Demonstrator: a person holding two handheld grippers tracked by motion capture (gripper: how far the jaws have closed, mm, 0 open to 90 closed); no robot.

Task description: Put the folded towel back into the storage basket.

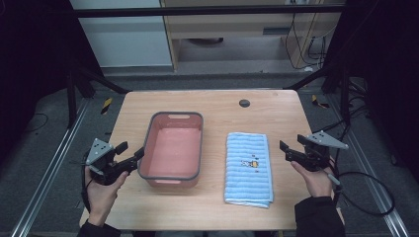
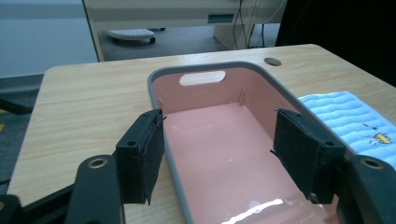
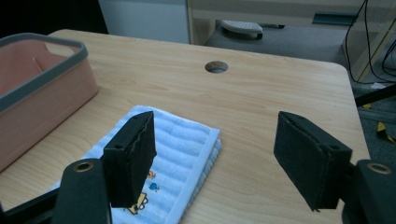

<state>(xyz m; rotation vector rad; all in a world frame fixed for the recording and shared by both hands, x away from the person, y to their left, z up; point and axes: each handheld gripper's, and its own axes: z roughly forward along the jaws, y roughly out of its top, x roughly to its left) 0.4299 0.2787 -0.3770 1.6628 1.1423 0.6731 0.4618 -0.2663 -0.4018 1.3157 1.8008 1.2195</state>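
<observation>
Pink basin [image 1: 172, 150] sits centre-left on the table [image 1: 217, 106], folded blue towel [image 1: 248, 168] just right of it. Left gripper [image 1: 132, 157] at the basin's left rim, wide open, empty. Right gripper [image 1: 285, 150] right of the towel, open, empty.

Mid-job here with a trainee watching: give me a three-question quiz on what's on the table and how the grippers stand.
1. True or false: the folded blue towel lies inside the pink basin.
2. Which gripper is nearer the basin: A) left gripper B) right gripper?
3. Fill in: the basin's rim is ____ in colour.

Key:
1. False; it lies on the wooden table beside the basin, apart from it.
2. A; its open jaws stand at the basin's edge. The right gripper, open too, is by the towel.
3. Grey.
</observation>
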